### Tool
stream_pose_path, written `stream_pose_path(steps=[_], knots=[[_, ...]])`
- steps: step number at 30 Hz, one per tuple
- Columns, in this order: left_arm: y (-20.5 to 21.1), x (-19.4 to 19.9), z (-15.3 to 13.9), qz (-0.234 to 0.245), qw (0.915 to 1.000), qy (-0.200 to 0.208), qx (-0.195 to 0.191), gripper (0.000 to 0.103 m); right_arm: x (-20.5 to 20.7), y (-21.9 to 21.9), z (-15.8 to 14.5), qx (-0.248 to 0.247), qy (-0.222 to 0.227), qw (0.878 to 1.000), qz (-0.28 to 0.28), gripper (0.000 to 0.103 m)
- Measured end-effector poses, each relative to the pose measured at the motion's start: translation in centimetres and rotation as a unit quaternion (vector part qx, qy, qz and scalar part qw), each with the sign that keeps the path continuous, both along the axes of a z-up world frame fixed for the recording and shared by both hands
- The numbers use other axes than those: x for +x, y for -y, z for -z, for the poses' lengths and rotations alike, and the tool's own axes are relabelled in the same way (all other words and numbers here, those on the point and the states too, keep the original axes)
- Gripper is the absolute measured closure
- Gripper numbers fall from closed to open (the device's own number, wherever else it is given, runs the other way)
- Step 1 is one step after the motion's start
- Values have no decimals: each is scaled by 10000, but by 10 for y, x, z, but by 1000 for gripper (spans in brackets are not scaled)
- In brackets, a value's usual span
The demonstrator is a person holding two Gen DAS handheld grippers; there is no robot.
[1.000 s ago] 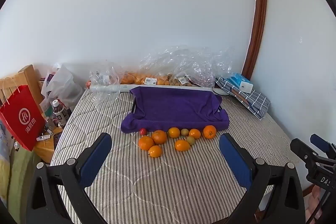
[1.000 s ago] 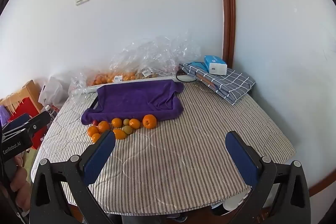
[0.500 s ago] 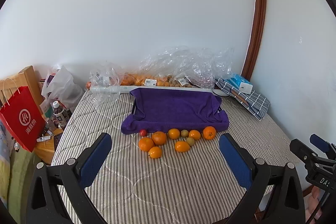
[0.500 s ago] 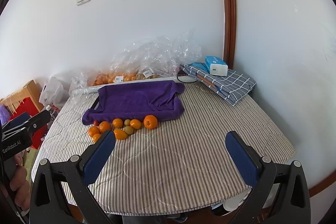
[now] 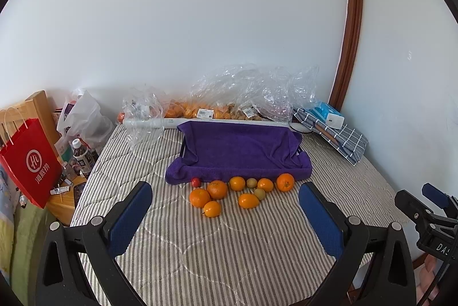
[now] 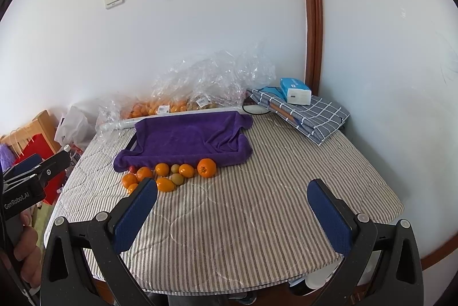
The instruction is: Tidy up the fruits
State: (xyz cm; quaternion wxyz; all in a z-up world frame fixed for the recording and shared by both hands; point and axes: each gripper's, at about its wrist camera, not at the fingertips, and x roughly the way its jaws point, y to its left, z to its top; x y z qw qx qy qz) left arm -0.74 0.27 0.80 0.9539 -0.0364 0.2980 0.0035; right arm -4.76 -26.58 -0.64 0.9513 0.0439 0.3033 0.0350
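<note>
Several loose fruits lie on a striped table just in front of a tray lined with a purple towel (image 5: 243,151) (image 6: 189,137). Among them are an orange (image 5: 285,182) (image 6: 206,167), a small red fruit (image 5: 195,182) and a green-brown one (image 5: 252,182) (image 6: 176,178). My left gripper (image 5: 224,215) hovers open above the table, nearer than the fruits, with nothing between its fingers. My right gripper (image 6: 233,215) is open too, over bare table to the right of the fruits. Each gripper shows at the edge of the other's view.
Clear plastic bags of more oranges (image 5: 200,112) (image 6: 154,108) lie along the back wall. A folded checked cloth with a blue tissue pack (image 5: 329,117) (image 6: 296,91) sits at the back right. A red paper bag (image 5: 28,162) and bottles stand off the table's left edge.
Both views have shifted only slightly; the fruits sit a little higher in frame. Nothing was taken hold of and both grippers stay open.
</note>
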Motion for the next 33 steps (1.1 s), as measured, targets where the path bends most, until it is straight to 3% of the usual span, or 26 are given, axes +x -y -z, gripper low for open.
stream_pose_path(steps=[25, 33], knots=[[-5, 8, -1, -61, 10000, -31, 12, 0, 5, -9, 6, 106, -17, 9999, -84, 0], [-17, 28, 23, -126, 9998, -159, 13, 0, 30, -20, 27, -92, -166, 9996, -204, 0]])
